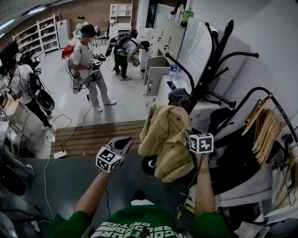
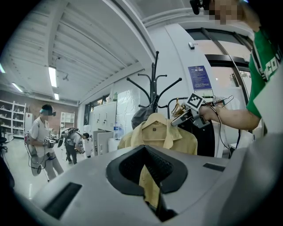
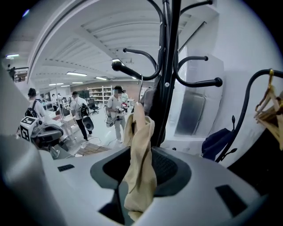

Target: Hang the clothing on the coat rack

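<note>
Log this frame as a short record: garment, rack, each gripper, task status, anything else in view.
garment: yellow shirt, hanging against the coat rack
rack: black, upright, several curved arms
left gripper: jaws closed on a strip of the shirt's fabric
right gripper: jaws open, a fold of the shirt loose between them
status: shirt looks hung; which arm carries it is unclear
background: other people standing across the room

Large open hall. Brick wall (image 1: 98, 11) at far end, white shelving (image 1: 39, 37) at left. Pale grey floor (image 1: 123, 100); wooden slat strip (image 1: 93, 137) nearer. White lockers (image 1: 163, 39) right. Ribbed white ceiling (image 2: 88, 53), strip lights (image 2: 52, 76) lit.
</note>
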Available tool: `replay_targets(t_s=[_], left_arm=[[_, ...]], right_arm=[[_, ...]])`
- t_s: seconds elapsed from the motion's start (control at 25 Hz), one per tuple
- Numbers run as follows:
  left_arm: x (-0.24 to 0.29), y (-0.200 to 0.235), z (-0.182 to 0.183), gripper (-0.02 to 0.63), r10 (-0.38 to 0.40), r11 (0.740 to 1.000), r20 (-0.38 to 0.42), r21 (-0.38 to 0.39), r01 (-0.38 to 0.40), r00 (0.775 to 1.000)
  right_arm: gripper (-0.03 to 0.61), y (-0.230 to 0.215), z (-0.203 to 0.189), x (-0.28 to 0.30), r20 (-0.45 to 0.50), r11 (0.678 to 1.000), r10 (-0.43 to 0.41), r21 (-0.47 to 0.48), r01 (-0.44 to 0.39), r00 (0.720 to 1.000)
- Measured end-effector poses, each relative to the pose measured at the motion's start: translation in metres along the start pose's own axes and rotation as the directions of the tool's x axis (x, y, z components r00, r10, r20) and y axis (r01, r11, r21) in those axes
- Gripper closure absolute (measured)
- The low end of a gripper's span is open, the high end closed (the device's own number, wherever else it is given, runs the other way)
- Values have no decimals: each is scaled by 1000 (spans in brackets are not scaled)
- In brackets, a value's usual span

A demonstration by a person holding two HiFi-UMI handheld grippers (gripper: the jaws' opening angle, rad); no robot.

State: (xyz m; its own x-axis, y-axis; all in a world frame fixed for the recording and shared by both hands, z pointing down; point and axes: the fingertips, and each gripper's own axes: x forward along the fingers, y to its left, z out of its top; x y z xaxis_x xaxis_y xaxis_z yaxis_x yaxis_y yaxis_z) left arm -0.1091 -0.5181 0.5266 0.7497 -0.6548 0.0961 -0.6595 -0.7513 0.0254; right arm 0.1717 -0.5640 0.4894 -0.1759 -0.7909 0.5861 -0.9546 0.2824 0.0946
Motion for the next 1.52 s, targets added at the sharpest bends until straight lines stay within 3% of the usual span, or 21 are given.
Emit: replay_targets(t_s=[0.56,1.04,1.52], left_arm=[[-26,-50,-6,611,-32,999,6,8,32,999],[-63,-112,-33,611,-36,999,1,-36,36,999],[-91,-171,-42,611,-29,999,9,-43,29,1000]], right_arm=[[436,22,-42,-54,54,1000,6,-3,-5,999],[439,69,-114,-97,33,996,74,-49,-72,997],[557,92,-166,-145,69,995,97,-43,-94,993]])
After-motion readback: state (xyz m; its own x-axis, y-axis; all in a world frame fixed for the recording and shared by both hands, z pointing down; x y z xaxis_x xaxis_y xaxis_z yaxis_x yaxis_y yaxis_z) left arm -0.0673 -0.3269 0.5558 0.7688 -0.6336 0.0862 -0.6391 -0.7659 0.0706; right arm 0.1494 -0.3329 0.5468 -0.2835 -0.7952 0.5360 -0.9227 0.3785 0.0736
